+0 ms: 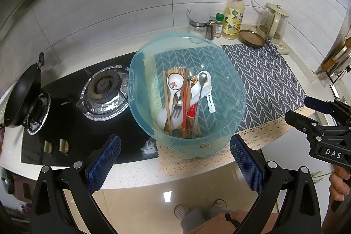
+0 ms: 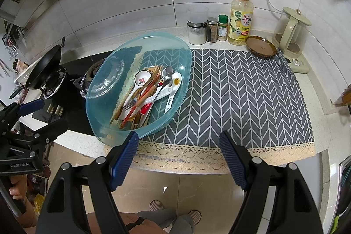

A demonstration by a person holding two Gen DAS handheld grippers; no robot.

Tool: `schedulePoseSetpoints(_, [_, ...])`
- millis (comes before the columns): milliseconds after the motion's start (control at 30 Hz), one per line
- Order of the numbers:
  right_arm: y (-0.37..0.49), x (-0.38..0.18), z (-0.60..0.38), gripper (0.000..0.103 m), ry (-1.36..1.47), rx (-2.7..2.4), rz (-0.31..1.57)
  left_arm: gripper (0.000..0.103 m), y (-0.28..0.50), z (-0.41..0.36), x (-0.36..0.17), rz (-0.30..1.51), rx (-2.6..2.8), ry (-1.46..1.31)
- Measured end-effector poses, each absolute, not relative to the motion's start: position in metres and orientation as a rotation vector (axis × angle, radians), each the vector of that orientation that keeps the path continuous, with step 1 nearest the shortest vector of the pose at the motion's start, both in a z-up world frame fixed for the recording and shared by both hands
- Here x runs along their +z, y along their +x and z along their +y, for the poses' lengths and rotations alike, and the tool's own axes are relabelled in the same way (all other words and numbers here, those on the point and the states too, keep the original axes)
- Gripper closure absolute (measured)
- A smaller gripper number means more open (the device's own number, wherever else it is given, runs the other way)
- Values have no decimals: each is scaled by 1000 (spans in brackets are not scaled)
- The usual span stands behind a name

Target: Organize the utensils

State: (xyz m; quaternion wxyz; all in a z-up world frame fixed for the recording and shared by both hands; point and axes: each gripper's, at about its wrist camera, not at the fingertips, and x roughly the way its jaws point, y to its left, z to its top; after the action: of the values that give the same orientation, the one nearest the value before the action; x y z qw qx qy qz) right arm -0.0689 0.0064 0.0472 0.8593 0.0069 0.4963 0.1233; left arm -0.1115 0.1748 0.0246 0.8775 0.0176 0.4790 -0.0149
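Holding mixed utensils (image 1: pixel 184 100), one basin (image 1: pixel 142 80).

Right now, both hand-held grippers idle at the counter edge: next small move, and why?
Probably ease the right hand-held gripper forward over the blue basin toward the white spoon: both stand open and empty, all utensils lie heaped in the basin, and that spoon lies outermost on the right side.

"DAS" on right hand-held gripper (image 1: pixel 307 111), "GenRobot.AI" on left hand-held gripper (image 2: pixel 41 115), "OMO" on soap bottle (image 2: pixel 241 21)
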Motion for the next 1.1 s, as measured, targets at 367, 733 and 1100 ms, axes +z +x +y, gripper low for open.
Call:
schedulePoseSetpoints(367, [-71,47,9,29,12,261,1041,4,-113,175,28,988,-23,32])
schedulePoseSetpoints(733, [-71,47,9,29,11,263,1038,4,-116,175,29,984,-20,31])
schedulePoseSetpoints(1100, [-72,48,9,29,11,260,1042,4,-116,175,28,997,-20,28])
